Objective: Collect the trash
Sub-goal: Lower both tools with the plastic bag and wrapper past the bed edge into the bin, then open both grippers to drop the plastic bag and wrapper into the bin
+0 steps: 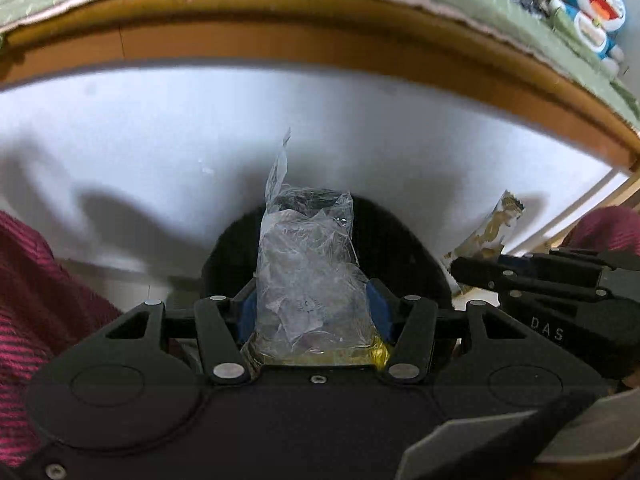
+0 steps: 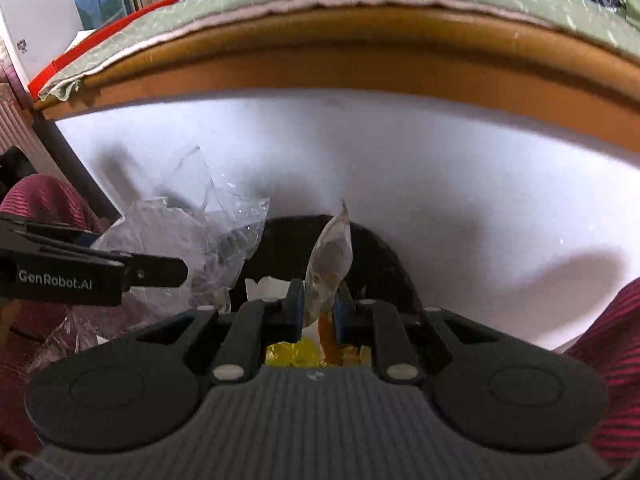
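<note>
Crumpled clear plastic wrapper (image 1: 306,280) sits clamped in the left gripper (image 1: 310,310). Right gripper (image 2: 318,306) pinches a printed paper packet (image 2: 330,268) above the round black bin (image 2: 384,264).

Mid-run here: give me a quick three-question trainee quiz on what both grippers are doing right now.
1. True or false: the left gripper is clamped on a crumpled clear plastic bag.
2. What does the right gripper hold? A) a book B) a printed snack wrapper C) nothing
3. Fill in: both grippers hang over a black ____ that already holds yellow scraps.

Key: 1 true; 2 B; 3 bin.
</note>
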`<state>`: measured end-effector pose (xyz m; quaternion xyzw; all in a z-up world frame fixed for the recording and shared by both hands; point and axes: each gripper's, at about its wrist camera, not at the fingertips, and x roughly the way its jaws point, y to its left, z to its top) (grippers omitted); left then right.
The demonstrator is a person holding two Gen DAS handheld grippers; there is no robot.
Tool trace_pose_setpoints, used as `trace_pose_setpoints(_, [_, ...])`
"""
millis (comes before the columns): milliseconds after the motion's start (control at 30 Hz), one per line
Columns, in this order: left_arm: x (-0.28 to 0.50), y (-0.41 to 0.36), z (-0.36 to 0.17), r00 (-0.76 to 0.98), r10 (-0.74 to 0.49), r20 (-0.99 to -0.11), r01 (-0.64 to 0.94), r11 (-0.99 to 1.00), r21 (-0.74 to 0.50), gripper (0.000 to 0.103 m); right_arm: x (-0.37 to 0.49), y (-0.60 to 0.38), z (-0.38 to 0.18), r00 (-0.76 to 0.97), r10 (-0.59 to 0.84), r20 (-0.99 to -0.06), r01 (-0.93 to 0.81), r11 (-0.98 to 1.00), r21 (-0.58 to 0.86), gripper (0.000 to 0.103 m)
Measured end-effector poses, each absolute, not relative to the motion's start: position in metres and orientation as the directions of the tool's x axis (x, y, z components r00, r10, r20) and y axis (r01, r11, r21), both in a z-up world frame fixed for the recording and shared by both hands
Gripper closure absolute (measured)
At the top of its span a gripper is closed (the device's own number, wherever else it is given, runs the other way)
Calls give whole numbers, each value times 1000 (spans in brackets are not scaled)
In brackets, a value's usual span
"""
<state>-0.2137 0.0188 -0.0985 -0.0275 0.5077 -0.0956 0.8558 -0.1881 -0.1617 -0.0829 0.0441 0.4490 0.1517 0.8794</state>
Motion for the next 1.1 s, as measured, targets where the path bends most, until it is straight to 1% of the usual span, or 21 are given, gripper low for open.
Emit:
trace_pose_setpoints(400, [-202,9,-121,385,-146,-911,125,987,-105,50,-179,-154,-97,517,311,-797,-222,948,226,81])
trace_pose_setpoints(633, [-201,7,-123,380,-140,-914,123,987,-100,50,-175,-156,-103,506,330,-797,-210,943,257,81])
trace_pose_setpoints(1100, [-200,9,-123,381,-138,-914,119,988,-100,48,-176,-157,-104,512,335,-791,-221,941,255,80])
